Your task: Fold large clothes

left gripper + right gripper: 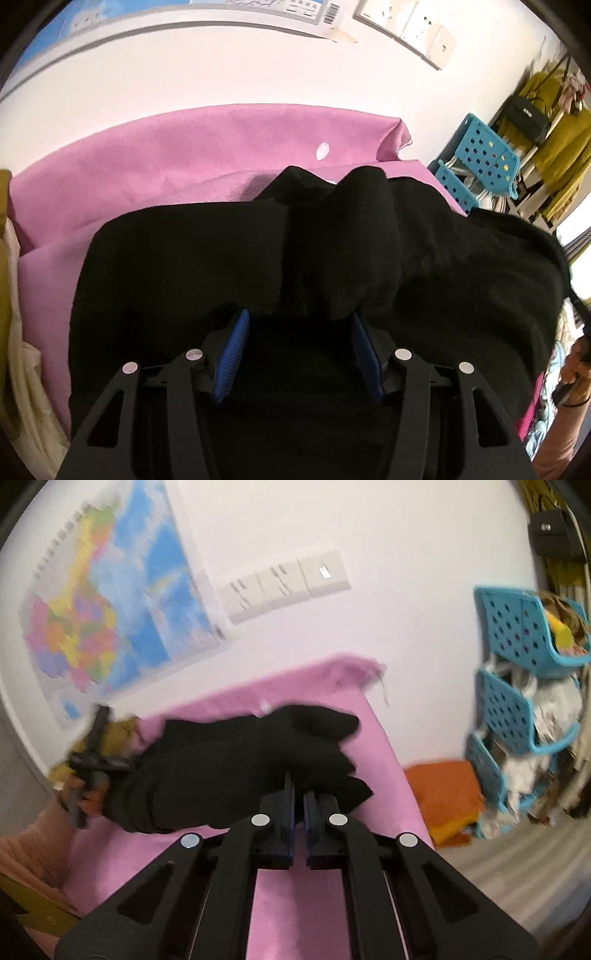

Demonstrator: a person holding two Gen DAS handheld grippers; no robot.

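at the far left of the right wrist view a mustard-coloured cloth (122, 729) lies bunched at the table's end, and in front of it, blurred, the left gripper (90, 764) reaches into the black garment (236, 768). in its own view the left gripper (298, 325) shows its blue pads (232, 360) standing apart, tips pushed under a thick fold of the black garment (303, 251) – the fabric hides the tips, so i cannot tell whether they press on it or merely sit beneath it. the garment lies heaped on the pink cloth (155, 162) that covers the table, its bulk toward the left gripper and a rumpled end pointing right. a colourful map (110, 620) hangs on the white wall behind, with a row of switches (288, 585) beside it. toward the middle, the right gripper (299, 794) is clenched, its jaws drawn together with only a sliver between them, tips at the near edge of the garment – whether any fabric is caught there cannot be made out. on the right, orange fabric (443, 794) lies on the floor, then a blue rack (517, 686) of perforated baskets stuffed with items.
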